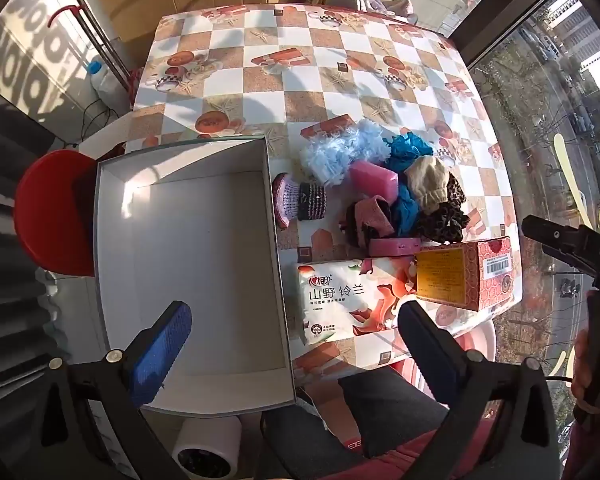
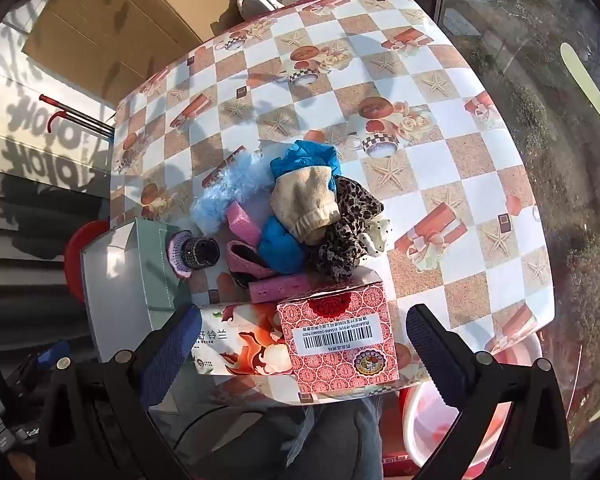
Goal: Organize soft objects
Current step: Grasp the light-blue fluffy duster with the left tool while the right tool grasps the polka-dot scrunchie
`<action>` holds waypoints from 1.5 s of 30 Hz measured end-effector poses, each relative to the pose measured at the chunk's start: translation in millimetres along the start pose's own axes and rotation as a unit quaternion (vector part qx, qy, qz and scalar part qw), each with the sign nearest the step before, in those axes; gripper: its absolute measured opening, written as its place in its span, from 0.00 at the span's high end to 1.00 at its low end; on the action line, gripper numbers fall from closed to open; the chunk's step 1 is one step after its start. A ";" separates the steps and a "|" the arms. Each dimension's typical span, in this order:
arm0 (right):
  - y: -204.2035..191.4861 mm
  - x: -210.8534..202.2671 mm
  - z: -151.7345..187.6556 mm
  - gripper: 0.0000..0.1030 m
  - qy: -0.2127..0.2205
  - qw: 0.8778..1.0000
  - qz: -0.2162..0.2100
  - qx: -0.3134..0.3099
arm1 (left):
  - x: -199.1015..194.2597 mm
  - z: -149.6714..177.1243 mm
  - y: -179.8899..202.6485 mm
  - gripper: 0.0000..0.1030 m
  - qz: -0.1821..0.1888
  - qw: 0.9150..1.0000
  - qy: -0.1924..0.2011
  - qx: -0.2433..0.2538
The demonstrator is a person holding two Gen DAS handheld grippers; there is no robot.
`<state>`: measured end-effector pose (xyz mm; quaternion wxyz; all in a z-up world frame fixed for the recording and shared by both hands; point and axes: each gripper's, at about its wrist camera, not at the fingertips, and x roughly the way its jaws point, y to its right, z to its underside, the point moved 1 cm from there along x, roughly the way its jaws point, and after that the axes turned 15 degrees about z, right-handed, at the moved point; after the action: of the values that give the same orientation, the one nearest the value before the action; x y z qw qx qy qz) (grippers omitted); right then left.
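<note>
Soft objects, heaped fabric and pink sponge pile [image 2: 296, 216]: on checked tablecloth [image 2: 459, 140], right of empty white cardboard box [image 1: 192, 264]. Right gripper [image 2: 303, 344] nearer, straight ahead; left gripper [image 1: 296, 332] over box edge. Both spread wide, holding nothing.

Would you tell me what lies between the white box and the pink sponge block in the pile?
In the left wrist view, a pink-and-black knitted piece lies between the white box and the pink sponge block.

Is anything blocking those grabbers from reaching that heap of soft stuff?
Yes. The tissue pack and red patterned box lie along the table's near edge, between both open grippers and the soft pile.
</note>
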<state>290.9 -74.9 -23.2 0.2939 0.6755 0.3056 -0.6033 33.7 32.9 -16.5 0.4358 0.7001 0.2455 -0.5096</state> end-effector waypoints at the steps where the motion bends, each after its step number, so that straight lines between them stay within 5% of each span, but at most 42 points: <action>1: 9.3 3.7 -3.3 0.00 -0.002 1.000 0.007 0.006 | 4.0 -6.8 2.5 0.00 -0.004 1.000 -0.001 0.007; 6: 43.4 24.4 -17.4 0.00 -0.024 0.999 0.016 0.026 | 31.6 -53.2 23.7 0.00 -0.022 0.997 0.014 0.068; 12: 62.0 69.6 -50.2 0.00 -0.053 0.998 0.040 0.007 | 104.0 -115.6 33.9 0.00 -0.082 0.981 -0.048 0.168; 22: 41.7 151.5 -71.6 0.00 -0.163 0.984 -0.004 -0.065 | 198.9 -170.8 35.8 0.00 -0.054 0.973 -0.131 0.183; 28: 21.1 197.1 -73.6 0.00 -0.230 0.965 0.016 -0.128 | 241.7 -174.9 35.5 0.00 -0.115 0.965 -0.148 0.182; 31: 28.6 202.6 -71.7 0.00 -0.222 0.964 0.046 -0.135 | 242.2 -182.0 26.4 0.00 -0.183 0.962 -0.105 0.175; 36: 87.8 194.2 -90.4 0.00 -0.163 0.974 0.142 -0.072 | 220.1 -188.3 9.9 0.00 -0.139 0.979 -0.084 0.124; 41: 125.9 169.8 -96.2 0.00 -0.141 0.988 0.065 -0.014 | 216.3 -183.4 -1.9 0.00 -0.126 0.981 -0.101 0.109; 45: 102.3 173.1 -95.1 0.00 -0.130 0.990 0.040 -0.034 | 220.1 -182.4 -4.4 0.00 -0.122 0.981 -0.107 0.104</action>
<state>444.6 -57.6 -183.0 0.3782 0.5926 0.2576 -0.6629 200.7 170.0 -203.9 0.3190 0.6480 0.2264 -0.6535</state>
